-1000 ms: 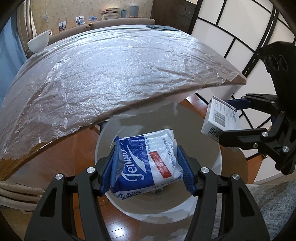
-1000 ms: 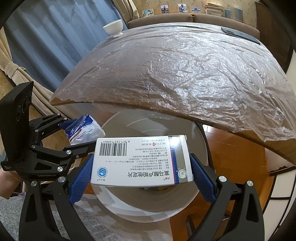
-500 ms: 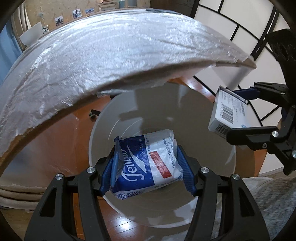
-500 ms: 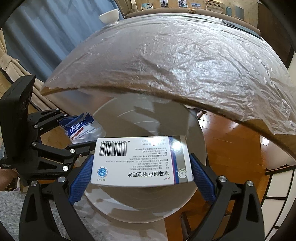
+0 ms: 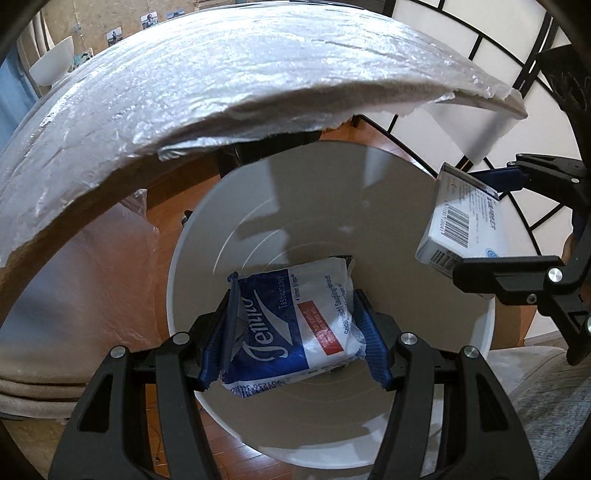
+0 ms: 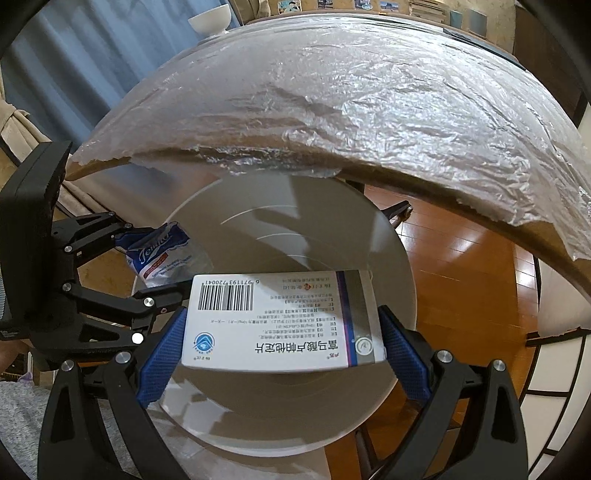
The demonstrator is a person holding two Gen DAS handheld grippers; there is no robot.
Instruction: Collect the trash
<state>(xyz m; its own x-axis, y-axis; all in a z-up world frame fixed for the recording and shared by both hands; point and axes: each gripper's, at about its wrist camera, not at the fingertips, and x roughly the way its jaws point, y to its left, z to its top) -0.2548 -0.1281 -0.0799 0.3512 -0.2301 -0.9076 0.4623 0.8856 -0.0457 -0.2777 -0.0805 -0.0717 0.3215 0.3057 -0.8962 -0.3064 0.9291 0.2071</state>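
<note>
Blue-padded left gripper (image 5: 293,332), left wrist view: clenched on a blue-and-white tissue pack (image 5: 295,325), one pad pressing each side of it. Pack hangs over the open mouth of a white round bin (image 5: 258,221), well inside its rim. Bin stands on a wooden floor (image 5: 166,206), just below the near edge of a table (image 5: 184,92) wrapped in crinkled clear plastic film. White bowl (image 5: 51,66) sits at the far left corner of the table. Right gripper (image 5: 480,221) enters from the right, grasping a white medicine box (image 5: 461,218) above the bin's right rim.

Right wrist view: right gripper (image 6: 282,339) clenched on the medicine box (image 6: 284,321), barcode face up, pads on its two short ends. Box is held over the bin (image 6: 295,229), inside the rim. Left gripper (image 6: 147,266) at left, tissue pack (image 6: 166,258) in its jaws at the bin's left rim. Table (image 6: 332,92) edge overhangs the bin's far side; bowl (image 6: 210,20) at its far left corner. Floor (image 6: 461,258) to the right.
</note>
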